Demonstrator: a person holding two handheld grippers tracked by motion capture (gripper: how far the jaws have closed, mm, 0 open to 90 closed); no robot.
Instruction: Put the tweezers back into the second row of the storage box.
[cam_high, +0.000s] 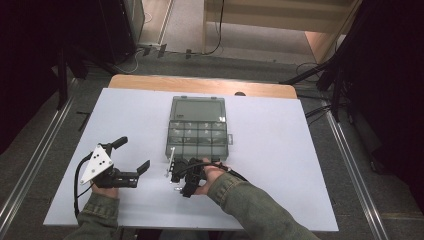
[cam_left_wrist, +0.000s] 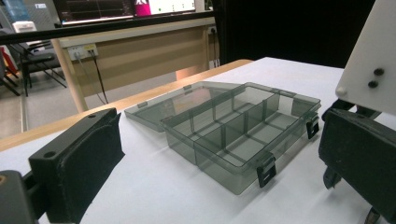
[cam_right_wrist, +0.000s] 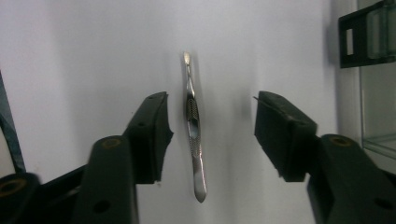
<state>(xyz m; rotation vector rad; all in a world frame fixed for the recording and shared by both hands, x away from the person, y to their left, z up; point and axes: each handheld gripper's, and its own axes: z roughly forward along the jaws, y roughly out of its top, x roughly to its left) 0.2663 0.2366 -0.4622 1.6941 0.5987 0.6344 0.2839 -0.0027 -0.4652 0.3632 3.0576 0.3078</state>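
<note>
A slim metal pair of tweezers (cam_right_wrist: 192, 126) lies flat on the white table, between the jaws of my right gripper (cam_right_wrist: 210, 133). The jaws stand apart on either side of it, and neither pad touches it. In the high view the tweezers (cam_high: 171, 159) lie just in front of the near left corner of a smoky transparent compartment box (cam_high: 197, 131), with my right gripper (cam_high: 176, 172) over them. The box (cam_left_wrist: 243, 135) has its lid folded back and its compartments look empty. My left gripper (cam_high: 132, 154) rests open to the left of the box, with nothing between its fingers (cam_left_wrist: 79, 158).
The white table top (cam_high: 285, 155) has bare room to the right of the box and at the far left. A wooden edge (cam_high: 200, 85) runs along its back. A black latch (cam_right_wrist: 355, 39) of the box sits close to my right gripper's right jaw.
</note>
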